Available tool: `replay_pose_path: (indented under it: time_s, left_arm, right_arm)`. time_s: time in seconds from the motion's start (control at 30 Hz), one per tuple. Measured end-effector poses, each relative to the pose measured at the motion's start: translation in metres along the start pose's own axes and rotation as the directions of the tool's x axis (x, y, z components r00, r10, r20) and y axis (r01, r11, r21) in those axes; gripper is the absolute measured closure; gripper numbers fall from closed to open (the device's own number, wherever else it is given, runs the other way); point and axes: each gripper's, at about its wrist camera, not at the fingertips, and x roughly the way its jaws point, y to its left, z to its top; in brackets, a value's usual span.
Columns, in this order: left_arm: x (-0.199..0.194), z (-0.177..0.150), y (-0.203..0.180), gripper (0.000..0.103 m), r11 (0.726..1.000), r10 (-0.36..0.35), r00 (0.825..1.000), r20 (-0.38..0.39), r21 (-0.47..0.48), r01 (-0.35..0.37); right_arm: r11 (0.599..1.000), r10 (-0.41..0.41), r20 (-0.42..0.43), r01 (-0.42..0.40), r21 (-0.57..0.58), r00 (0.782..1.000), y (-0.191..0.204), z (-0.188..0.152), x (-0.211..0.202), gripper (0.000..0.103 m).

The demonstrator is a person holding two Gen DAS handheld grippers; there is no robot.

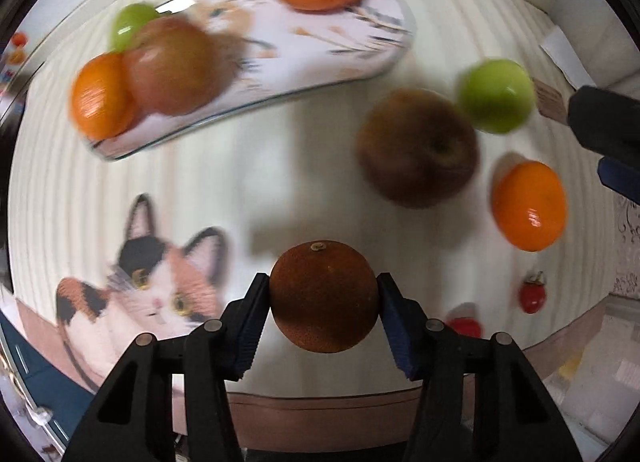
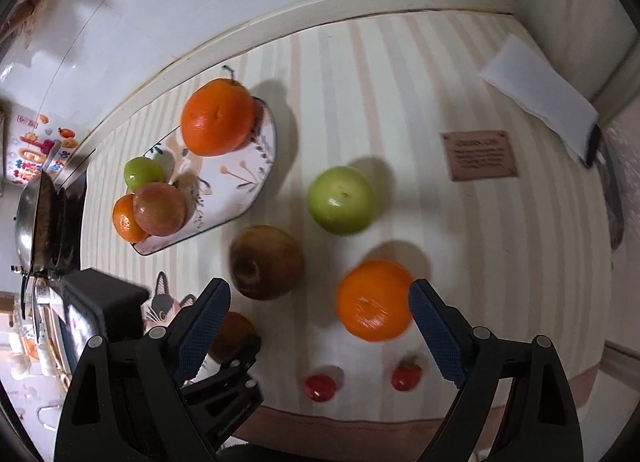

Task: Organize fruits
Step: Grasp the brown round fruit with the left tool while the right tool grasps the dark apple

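The left hand-held gripper pinches a round rusty-brown orange by its curved sides, so it may slip out and roll off the striped table's near edge, while the right hand-held gripper hangs spread.

Left gripper: both blue pads pressed against the sides of a brown fruit, held above the table. Right gripper: jaws spread wide, nothing between them, poised over the table, fingers pointing forward, left gripper just beside it.
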Motion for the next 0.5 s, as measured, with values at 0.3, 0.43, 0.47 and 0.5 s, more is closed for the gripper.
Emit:
replay_pose_path:
  time_s: [0.3, 0.43, 0.47, 0.5]
  left_arm:
    - [-0.008, -0.001, 0.081, 0.052, 0.980, 0.040, 0.999, -0.012, -0.193, -0.042]
    - [0.001, -0.002, 0.101, 0.052, 0.969, 0.005, 0.999, -0.041, -0.246, -0.015]
    - [0.002, -0.002, 0.102, 0.052, 0.968, 0.005, 0.999, -0.038, -0.252, -0.014]
    - [0.002, -0.002, 0.101, 0.052, 0.968, 0.008, 0.999, -0.032, -0.251, -0.016]
  right_arm:
    - [0.989, -0.039, -0.104, 0.023, -0.146, 0.994, 0.049, 0.009, 0.065, 0.012]
    - [0.979, -0.088, -0.148, 0.057, -0.198, 0.985, 0.061, 0.005, 0.093, 0.021]
    - [0.977, -0.096, -0.155, 0.063, -0.204, 0.983, 0.063, 0.003, 0.100, 0.028]
    - [0.974, -0.107, -0.155, 0.073, -0.212, 0.982, 0.064, 0.003, 0.104, 0.032]
